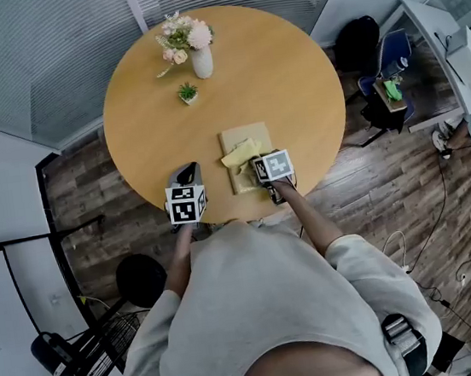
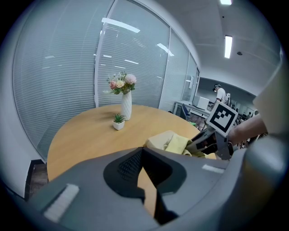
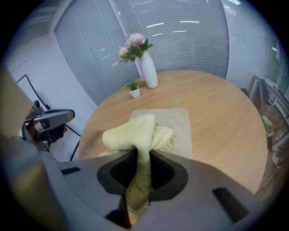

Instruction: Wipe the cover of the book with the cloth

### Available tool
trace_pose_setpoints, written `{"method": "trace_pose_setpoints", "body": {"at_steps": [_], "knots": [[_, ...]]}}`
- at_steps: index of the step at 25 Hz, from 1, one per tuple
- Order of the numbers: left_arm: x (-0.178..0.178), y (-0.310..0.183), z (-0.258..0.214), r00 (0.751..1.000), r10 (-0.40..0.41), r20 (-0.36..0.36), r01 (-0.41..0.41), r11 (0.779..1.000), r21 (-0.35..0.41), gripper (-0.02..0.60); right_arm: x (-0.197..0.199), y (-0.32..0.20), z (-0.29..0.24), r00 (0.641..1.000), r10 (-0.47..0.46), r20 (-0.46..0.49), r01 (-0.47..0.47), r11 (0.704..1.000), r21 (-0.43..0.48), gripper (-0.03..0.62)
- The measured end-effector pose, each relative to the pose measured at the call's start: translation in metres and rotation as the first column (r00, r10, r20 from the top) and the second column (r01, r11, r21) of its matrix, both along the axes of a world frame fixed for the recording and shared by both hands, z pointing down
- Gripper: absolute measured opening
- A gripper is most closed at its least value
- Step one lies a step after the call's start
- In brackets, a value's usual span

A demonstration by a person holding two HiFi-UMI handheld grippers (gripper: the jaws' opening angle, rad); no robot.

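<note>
Our right claw (image 3: 141, 158) is clamped on the yellow cloth (image 3: 134, 131), which is bunched on the tan book (image 3: 180, 124) lying by the round worktop's (image 1: 289, 72) near edge. Our left claw (image 2: 142, 151), closed and empty, hangs over that same edge, apart from the book.

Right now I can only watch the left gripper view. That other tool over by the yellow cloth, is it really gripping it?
Observer: Yes. The right gripper view shows the right gripper shut on the cloth, with a twisted strand pinched between its jaws.
Operator: Is the cloth on the book at all?
Observer: In the head view it lies bunched over the near left part of the book; the book's far end is bare.
Operator: And my own tool?
Observer: The head view puts the left gripper left of the book, apart from it, above the near edge of the table.
</note>
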State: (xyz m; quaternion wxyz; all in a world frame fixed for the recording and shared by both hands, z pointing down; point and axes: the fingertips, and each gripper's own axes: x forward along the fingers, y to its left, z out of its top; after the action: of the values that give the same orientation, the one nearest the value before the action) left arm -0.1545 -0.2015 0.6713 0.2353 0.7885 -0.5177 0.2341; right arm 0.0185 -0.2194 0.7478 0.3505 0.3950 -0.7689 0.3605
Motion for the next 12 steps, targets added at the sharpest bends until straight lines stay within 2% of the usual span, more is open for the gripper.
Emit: {"method": "trace_pose_setpoints", "body": {"at_steps": [12], "knots": [[0.012,0.0,0.003,1.0,0.028,-0.001,-0.028,1.0,-0.008,0.009,0.038,-0.005,0.0,0.998,0.062,-0.026,-0.062,0.998,0.007,0.069]]}}
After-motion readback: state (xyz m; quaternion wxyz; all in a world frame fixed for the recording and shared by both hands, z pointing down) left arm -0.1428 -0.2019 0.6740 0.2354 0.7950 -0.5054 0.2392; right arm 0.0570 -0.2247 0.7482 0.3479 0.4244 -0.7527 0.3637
